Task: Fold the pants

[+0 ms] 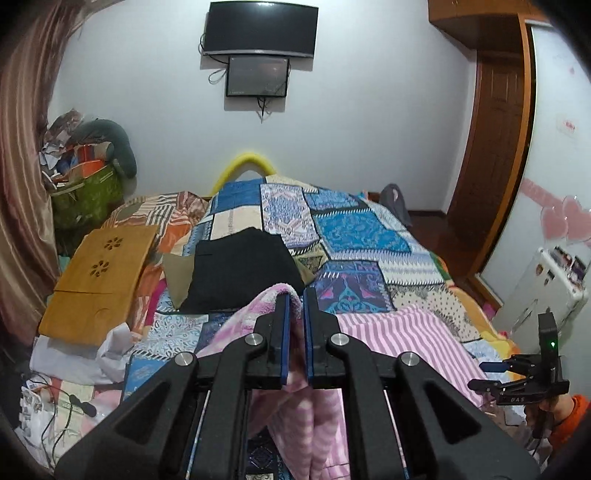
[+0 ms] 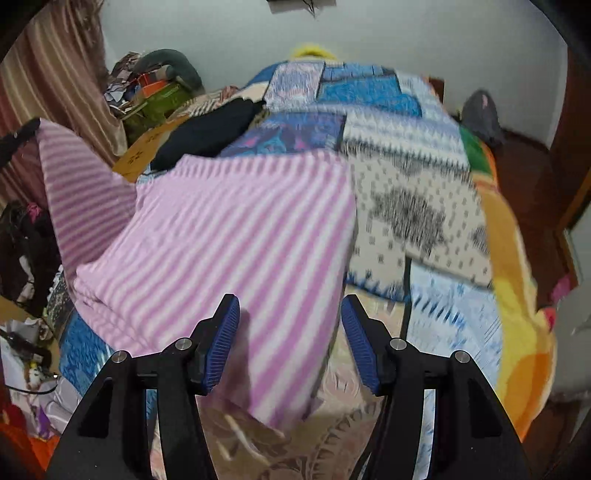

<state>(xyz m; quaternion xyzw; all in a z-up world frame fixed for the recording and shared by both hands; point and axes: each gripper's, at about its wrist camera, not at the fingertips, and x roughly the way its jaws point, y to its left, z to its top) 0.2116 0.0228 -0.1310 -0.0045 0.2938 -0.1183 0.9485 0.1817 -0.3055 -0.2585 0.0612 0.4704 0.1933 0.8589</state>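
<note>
Pink-and-white striped fleece pants lie on the patchwork bedspread. My left gripper is shut on a fold of the pants' edge and holds it lifted off the bed. In the right wrist view this raised corner of the pants hangs from the left gripper at the far left. My right gripper hovers open over the near right corner of the pants, its pads clear of the cloth. It also shows at the right edge of the left wrist view, right gripper, held by a hand in an orange sleeve.
A black garment lies on the bed beyond the pants. A wooden lap tray and loose clutter sit at the bed's left side. A green bag stands by the curtain. Two screens hang on the far wall.
</note>
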